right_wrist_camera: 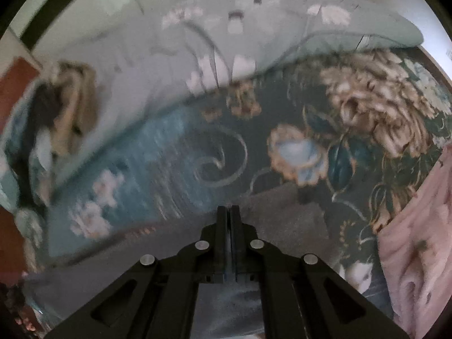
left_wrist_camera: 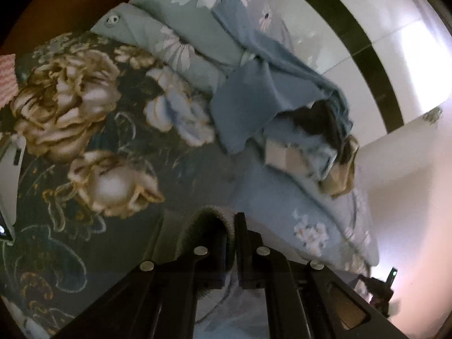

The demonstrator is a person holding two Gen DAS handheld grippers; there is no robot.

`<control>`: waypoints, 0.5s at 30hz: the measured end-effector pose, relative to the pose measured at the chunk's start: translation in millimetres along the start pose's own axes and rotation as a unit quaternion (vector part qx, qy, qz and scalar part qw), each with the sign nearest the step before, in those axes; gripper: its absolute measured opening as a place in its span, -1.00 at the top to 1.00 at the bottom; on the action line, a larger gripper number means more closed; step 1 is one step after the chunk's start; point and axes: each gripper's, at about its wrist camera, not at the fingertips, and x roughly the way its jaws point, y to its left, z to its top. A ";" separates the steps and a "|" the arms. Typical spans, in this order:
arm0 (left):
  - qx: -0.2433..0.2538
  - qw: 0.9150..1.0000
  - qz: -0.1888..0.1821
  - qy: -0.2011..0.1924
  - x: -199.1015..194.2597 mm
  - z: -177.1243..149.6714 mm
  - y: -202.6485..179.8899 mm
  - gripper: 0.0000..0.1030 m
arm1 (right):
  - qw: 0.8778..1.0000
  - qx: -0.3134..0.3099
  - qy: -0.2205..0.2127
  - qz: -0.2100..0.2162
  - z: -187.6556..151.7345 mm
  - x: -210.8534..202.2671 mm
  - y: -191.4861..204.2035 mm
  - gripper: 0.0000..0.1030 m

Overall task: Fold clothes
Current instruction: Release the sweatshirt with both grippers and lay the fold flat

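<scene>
Left wrist view: the left claw is pressed together on a curled hem of dark grey fuzzy fabric, which arches up between its tips. The pinch on the edge appears intended to carry that edge over for a fold. The garment lies on a bed covered by a dark green bedspread with large cream flowers. Beyond it, a loose pile of blue and tan clothes rests against pale blue daisy-print bedding, apparently awaiting folding.

Right wrist view: the right claw is pressed together, and the same grey cloth spreads around its tips; whether fabric is caught between them cannot be told. A pink knitted item sits at the right edge, apart from the work.
</scene>
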 end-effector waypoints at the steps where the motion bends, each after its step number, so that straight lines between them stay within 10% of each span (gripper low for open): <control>1: -0.004 1.000 0.012 0.000 6.4 1.5 2.1 0.89 | 1.000 0.004 -0.009 -0.001 2.1 -3.6 -1.0 0.97; 9: -0.104 0.991 0.084 0.029 63.8 -2.3 45.0 0.85 | 0.998 0.036 0.030 -0.029 1.1 35.8 -7.5 0.97; 15: -0.069 0.989 0.123 0.046 51.4 2.0 26.8 0.45 | 0.998 0.036 0.039 -0.022 2.2 37.4 -9.9 0.96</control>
